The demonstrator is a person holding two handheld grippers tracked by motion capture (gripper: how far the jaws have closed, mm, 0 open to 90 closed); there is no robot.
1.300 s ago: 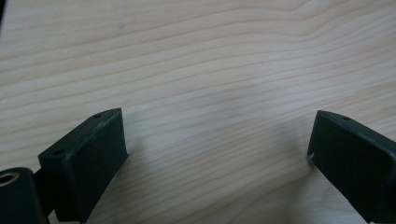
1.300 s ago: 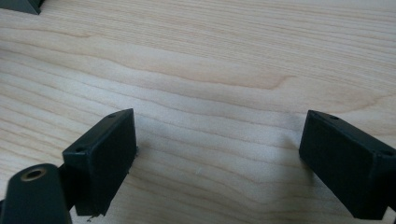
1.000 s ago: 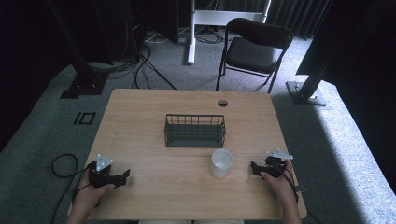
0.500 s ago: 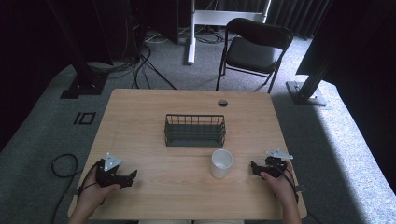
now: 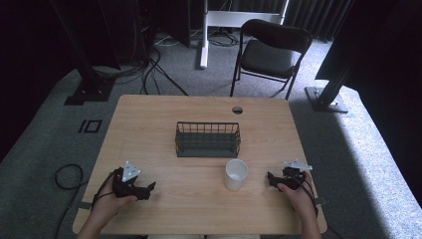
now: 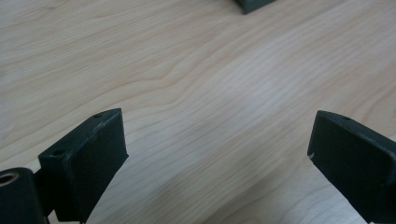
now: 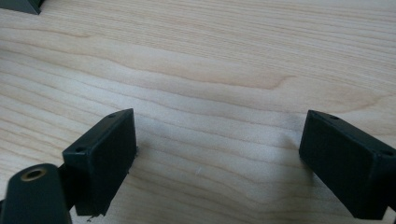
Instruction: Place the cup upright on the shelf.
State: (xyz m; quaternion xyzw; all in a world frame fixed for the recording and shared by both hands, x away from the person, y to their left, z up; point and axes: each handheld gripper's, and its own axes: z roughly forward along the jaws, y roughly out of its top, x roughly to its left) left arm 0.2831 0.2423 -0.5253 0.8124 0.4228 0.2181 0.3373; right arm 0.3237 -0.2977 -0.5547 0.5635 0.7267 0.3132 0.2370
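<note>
Between grippers, cup (image 5: 236, 174) (basket (image 5: 207, 139) behind)

Pale wooden surface (image 5: 149, 124), 1 round hole (image 5: 237, 109) near its far edge. Beyond it, 1 black folding chair (image 5: 268, 52) on grey carpet (image 5: 358, 164). Left of the chair, a white post (image 5: 204, 35), with dark cables (image 5: 159, 69) strewn beside it. Black left stand foot (image 5: 87, 92) off the far-left corner, right stand foot (image 5: 326, 97) off the far-right corner. Small square mark (image 5: 90, 126) on the carpet, just left of the surface.

One white cup (image 5: 236, 174), one wire basket (image 5: 207, 139), two tools, one folding chair (image 5: 268, 55)
</note>
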